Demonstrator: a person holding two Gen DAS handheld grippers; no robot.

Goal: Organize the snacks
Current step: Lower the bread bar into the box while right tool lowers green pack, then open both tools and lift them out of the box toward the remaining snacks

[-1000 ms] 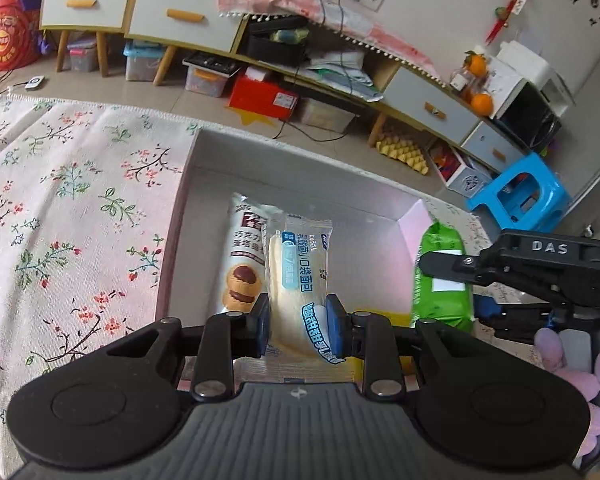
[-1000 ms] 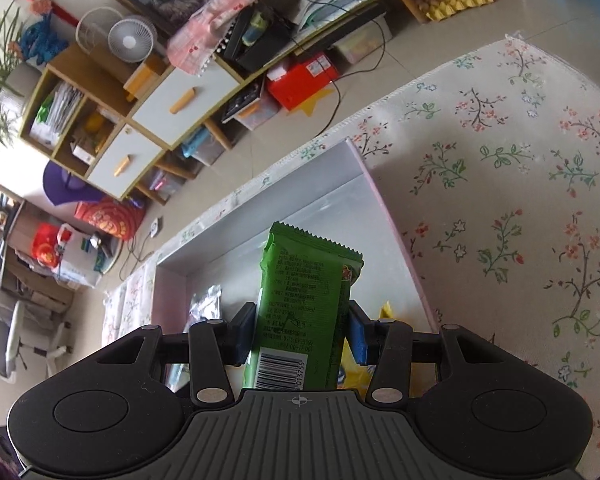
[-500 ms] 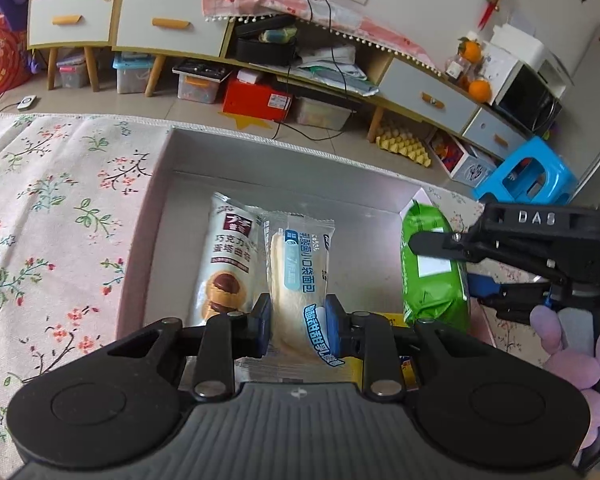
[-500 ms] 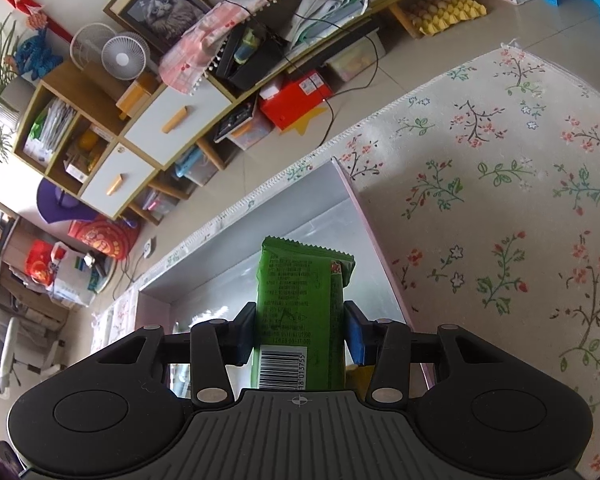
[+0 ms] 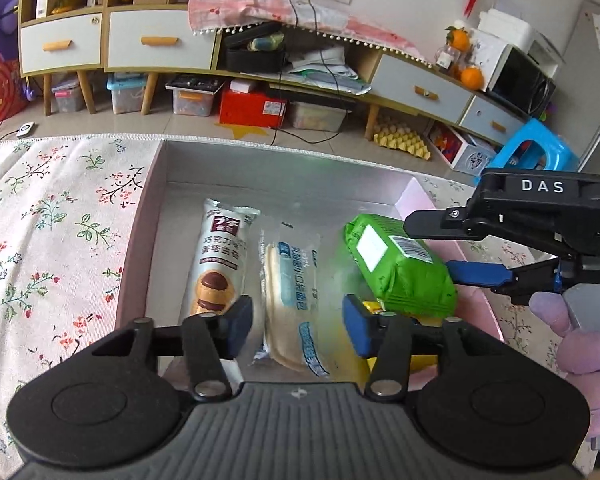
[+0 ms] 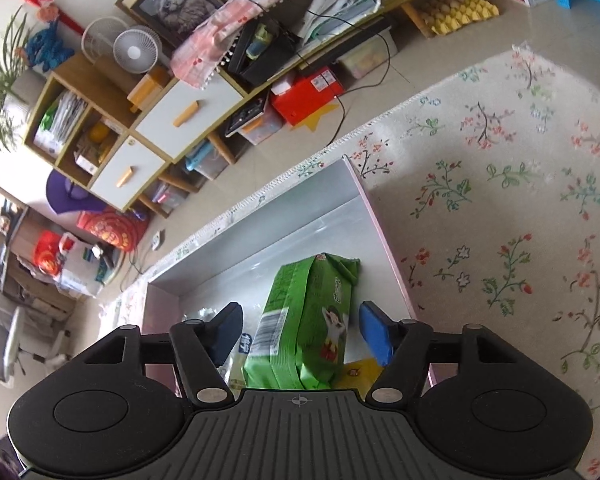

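A floral cloth [image 5: 52, 216] carries a grey box [image 5: 284, 172]; in the left wrist view the left gripper [image 5: 296, 326], jaws just spread, brackets the released cream bread pack [image 5: 292, 284] lying beside a chocolate roll pack [image 5: 220, 256]. In the right wrist view the right gripper [image 6: 300, 332] has likewise just parted, and the green snack pack [image 6: 308, 316] lies loose between its fingers inside the box by the right wall.

Three snack packs [image 5: 290, 292] lie side by side in grey box [image 5: 284, 168] — green one [image 6: 304, 320] tilted.

bright, even daylight throughout, with only soft shadows. pale glare on the grey box [image 5: 284, 184] floor, slight motion blur on the green packet [image 5: 400, 268]. strong fisheye bending and darkened corners at the edges.
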